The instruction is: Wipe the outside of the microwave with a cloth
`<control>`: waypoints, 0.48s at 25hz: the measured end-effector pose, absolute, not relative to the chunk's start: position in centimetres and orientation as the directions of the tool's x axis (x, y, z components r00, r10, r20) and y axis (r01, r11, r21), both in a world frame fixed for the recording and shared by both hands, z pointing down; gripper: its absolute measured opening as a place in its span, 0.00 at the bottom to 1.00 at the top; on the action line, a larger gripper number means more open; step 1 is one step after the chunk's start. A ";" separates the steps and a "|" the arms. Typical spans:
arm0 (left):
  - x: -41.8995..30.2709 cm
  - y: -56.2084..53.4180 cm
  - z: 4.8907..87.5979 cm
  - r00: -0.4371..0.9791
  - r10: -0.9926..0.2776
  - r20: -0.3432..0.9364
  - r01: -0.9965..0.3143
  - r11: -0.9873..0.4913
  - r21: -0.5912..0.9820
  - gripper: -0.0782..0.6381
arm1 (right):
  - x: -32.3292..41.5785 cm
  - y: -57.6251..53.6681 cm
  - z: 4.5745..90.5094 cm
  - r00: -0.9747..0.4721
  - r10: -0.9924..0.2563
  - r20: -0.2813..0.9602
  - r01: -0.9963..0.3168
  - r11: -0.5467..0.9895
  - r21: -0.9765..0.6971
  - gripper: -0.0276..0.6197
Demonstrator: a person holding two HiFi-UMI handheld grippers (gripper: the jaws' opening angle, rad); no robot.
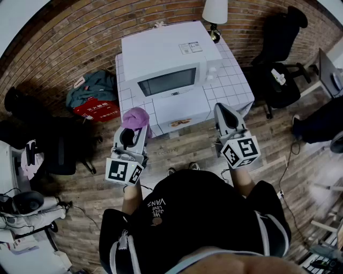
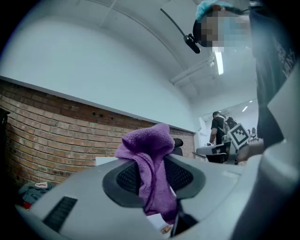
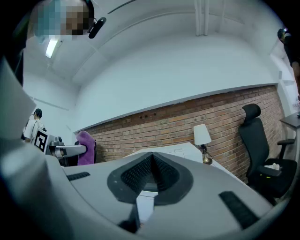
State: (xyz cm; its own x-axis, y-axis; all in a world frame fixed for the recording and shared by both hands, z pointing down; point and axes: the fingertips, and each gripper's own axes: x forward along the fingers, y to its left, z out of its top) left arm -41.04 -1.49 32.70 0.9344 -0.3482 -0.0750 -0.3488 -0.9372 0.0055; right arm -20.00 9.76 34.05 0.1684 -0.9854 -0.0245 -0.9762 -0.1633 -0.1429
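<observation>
A white microwave (image 1: 170, 64) stands on a small white tiled table (image 1: 236, 80) against the brick wall, its dark door window facing me. My left gripper (image 1: 134, 127) is held in front of the table's left corner, shut on a purple cloth (image 1: 135, 118) that bunches up above its jaws. The same cloth (image 2: 149, 164) hangs between the jaws in the left gripper view. My right gripper (image 1: 224, 115) is shut with nothing in it, in front of the table's right corner. Both grippers are short of the microwave.
A white lamp (image 1: 214, 13) stands behind the microwave on the table. A black office chair (image 1: 276, 59) is to the right, a red box (image 1: 96, 109) and grey bag (image 1: 92, 85) lie on the floor to the left. Another person (image 2: 218, 129) stands far off.
</observation>
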 end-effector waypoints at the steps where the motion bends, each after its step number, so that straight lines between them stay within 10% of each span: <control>1: -40.9 -1.5 32.7 0.934 -0.350 -0.075 -0.351 -0.936 0.008 0.30 | -19.8 9.8 34.0 0.169 -0.985 -0.031 -0.976 -0.162 -0.148 0.04; 12: -39.7 -2.9 33.8 0.900 -0.430 -0.070 -0.430 -0.903 0.024 0.30 | -17.4 8.9 33.9 0.101 -0.994 -0.044 -0.983 -0.093 -0.161 0.04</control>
State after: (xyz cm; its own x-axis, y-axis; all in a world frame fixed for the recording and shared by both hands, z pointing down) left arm -39.73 -2.91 33.84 0.9000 -0.4301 -0.0704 -0.4295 -0.9027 0.0239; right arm -17.37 8.88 33.93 0.1011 -0.9939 -0.0437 -0.9826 -0.0929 -0.1607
